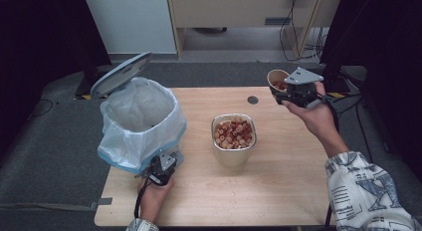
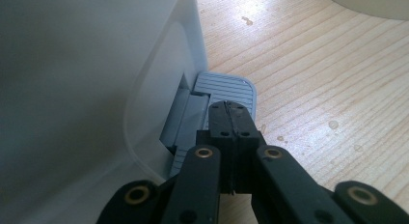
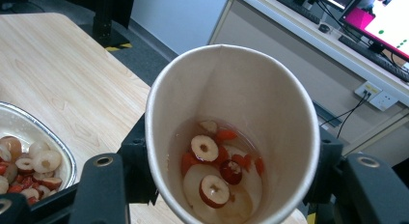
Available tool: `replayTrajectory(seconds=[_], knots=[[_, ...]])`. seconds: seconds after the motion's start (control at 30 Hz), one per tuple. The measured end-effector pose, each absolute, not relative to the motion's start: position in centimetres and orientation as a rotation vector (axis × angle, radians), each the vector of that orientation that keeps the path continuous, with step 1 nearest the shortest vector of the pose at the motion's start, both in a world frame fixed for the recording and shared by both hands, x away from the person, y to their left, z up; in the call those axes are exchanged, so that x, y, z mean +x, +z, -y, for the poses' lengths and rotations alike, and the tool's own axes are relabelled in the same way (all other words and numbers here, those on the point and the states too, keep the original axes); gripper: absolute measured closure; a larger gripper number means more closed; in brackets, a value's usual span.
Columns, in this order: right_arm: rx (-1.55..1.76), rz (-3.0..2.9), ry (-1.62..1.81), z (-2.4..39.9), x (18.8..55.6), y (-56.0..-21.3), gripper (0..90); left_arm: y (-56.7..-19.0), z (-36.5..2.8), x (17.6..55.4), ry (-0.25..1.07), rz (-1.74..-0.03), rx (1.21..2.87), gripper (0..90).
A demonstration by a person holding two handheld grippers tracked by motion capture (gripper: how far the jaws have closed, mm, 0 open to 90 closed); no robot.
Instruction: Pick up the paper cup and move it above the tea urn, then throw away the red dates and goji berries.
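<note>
1. Leftmost, well left of the metal tub (image 1: 233, 150), stands a pale plastic bin (image 1: 142, 122) lined with a thin, crinkled, see-through bag; its round grey lid (image 1: 121, 73) is tipped up at the back.
2. Next, at the bin's front foot, the left gripper (image 2: 230, 119) has its black jaws pressed fully together with nothing between them, the tips resting on the ribbed grey pedal (image 2: 227, 88) that sticks out from the bin's base.
3. Right of the bin, the metal tub is a shiny, round-cornered foil-like dish on the light wood-grain table (image 1: 278, 191). It is heaped with small round dried fruit (image 1: 234, 133), red and cream.
4. A small dark round spot (image 1: 253, 99) lies on the table behind the tub.
5. Farthest right, beyond the tub's far right corner and off the table top, the right gripper (image 1: 284, 93) is clamped on a paper cup (image 3: 231, 132). Its jaws squeeze the smooth cream wall from both sides into an oval.
6. Inside the cup sit clear liquid, red fruit slices with pale ringed centres and a pale wedge.
</note>
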State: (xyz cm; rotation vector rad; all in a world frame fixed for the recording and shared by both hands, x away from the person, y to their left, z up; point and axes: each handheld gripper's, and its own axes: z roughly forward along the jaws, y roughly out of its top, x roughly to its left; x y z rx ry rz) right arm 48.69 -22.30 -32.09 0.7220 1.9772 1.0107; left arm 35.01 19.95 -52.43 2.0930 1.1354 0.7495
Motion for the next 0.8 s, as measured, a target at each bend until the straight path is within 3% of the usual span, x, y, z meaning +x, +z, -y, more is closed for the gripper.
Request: replayTrajectory(seconds=[0.8], knots=[[0.587,-2.003,1.006,19.8,48.5,-30.6,38.3,-52.4,-19.9,35.0,0.75,-1.135,2.092,89.4]])
